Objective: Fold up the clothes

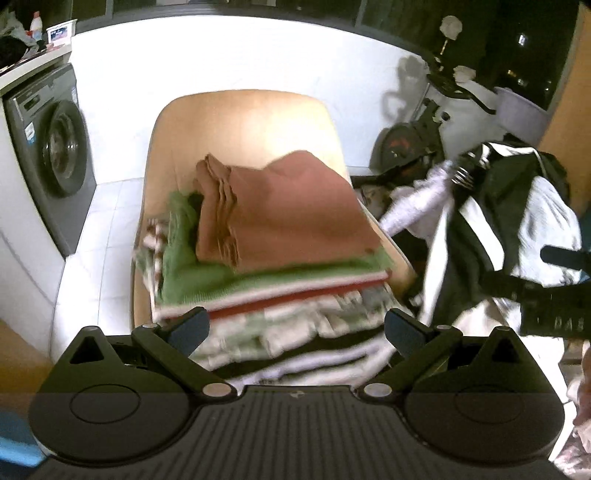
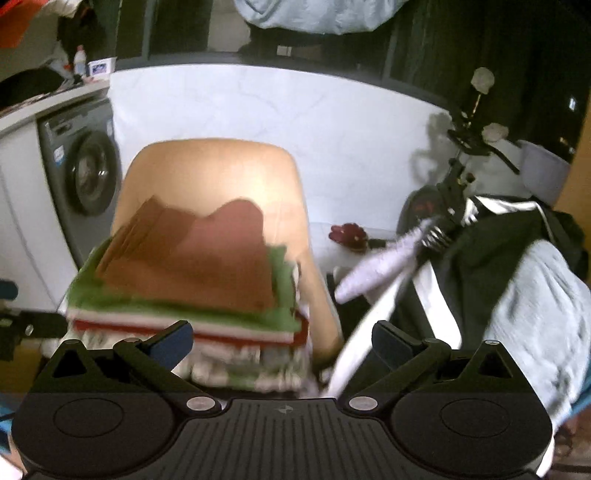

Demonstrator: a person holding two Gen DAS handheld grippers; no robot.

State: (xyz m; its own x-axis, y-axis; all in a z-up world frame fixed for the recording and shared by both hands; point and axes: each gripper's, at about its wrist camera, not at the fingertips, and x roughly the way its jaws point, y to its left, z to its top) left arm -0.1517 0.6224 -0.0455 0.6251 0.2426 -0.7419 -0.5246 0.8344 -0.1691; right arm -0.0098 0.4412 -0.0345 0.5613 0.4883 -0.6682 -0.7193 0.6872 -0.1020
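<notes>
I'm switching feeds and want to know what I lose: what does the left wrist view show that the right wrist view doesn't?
Left wrist only: the other tool's dark body entering at right.

Right wrist only: a dark red item on the floor right of the chair, and pale blue fabric hanging overhead.

Both: the folded stack topped by the brown garment on the tan chair, the washing machine, the unfolded pile, open tools.

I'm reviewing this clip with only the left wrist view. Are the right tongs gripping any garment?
Observer: No. The right tongs are open. A white strip crosses the gap near one finger, unclamped.
Operator: Is anything lying to the right of the chair?
Observer: A dark red item sits low beside it. I cannot tell what it is.
Operator: And above the wall?
Observer: Light blue fabric hangs there.
</notes>
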